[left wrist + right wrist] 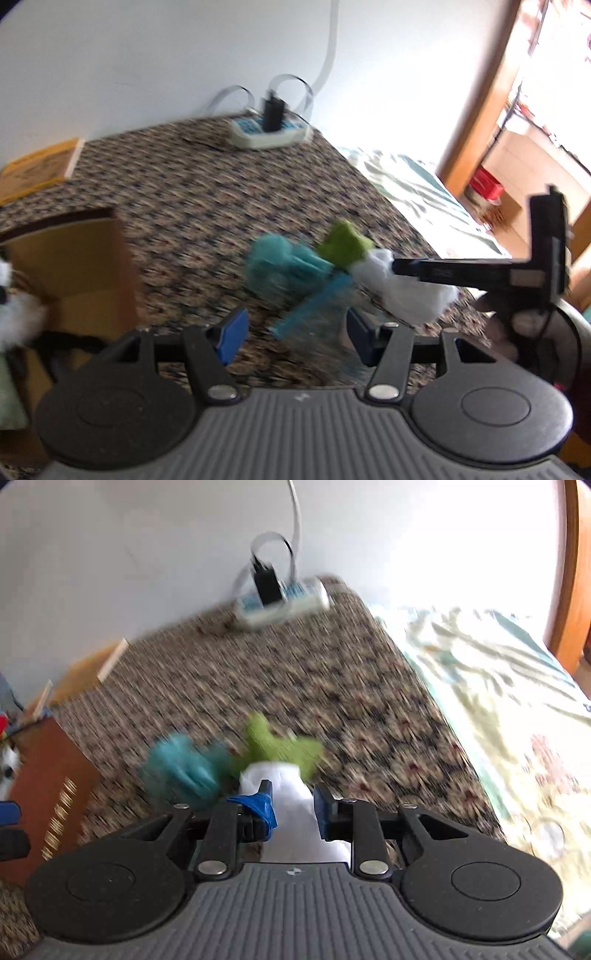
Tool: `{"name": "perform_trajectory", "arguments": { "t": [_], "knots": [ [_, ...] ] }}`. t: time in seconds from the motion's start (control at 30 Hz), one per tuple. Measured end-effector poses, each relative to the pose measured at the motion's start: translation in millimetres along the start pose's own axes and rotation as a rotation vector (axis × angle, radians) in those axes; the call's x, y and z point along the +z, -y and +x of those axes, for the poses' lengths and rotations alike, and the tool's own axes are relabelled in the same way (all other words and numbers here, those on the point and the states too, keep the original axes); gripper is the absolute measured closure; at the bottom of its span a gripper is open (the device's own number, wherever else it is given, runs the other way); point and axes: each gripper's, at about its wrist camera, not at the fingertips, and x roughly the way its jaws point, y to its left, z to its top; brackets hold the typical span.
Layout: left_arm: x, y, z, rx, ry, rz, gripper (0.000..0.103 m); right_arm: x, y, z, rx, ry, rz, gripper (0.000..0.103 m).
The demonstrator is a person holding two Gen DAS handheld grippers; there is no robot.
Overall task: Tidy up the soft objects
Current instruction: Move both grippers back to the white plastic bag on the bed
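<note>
With our right gripper [291, 805] clamped on the white end of the soft toy [273, 771] above the patterned cloth [369, 686] and our left gripper [295, 332] wide open and empty nearby, the dangling teal part could slip free.

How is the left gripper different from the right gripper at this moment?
The left gripper stands open with nothing between its fingers; the right gripper has closed on the white soft object. The left one hovers apart from the soft objects; the right one touches them. Both have blue pads.
</note>
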Motion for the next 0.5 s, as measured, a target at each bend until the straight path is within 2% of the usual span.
{"name": "perform_trajectory", "arguments": {
  "t": [0.17, 0.3, 0.4, 0.5],
  "knots": [
    [-2.3, 34.3, 25.0, -0.092, -0.070, 0.045, 0.046, -17.0, 29.0, -3.4, 0.043, -0.051, 0.056, 0.097],
    [-4.6, 63.3, 42.4, -0.200, -0.119, 0.107, 0.046, -29.0, 52.8, -13.0, 0.104, -0.074, 0.154, 0.097],
    [-7.7, 83.5, 57.0, -0.248, -0.143, 0.162, 0.045, -36.8, 69.2, -18.3, 0.142, -0.086, 0.214, 0.097],
    [-10.2, 100.9, 75.5, -0.263, -0.162, 0.223, 0.044, -45.8, 82.5, -24.5, 0.177, -0.104, 0.261, 0.097]
  ]
}}
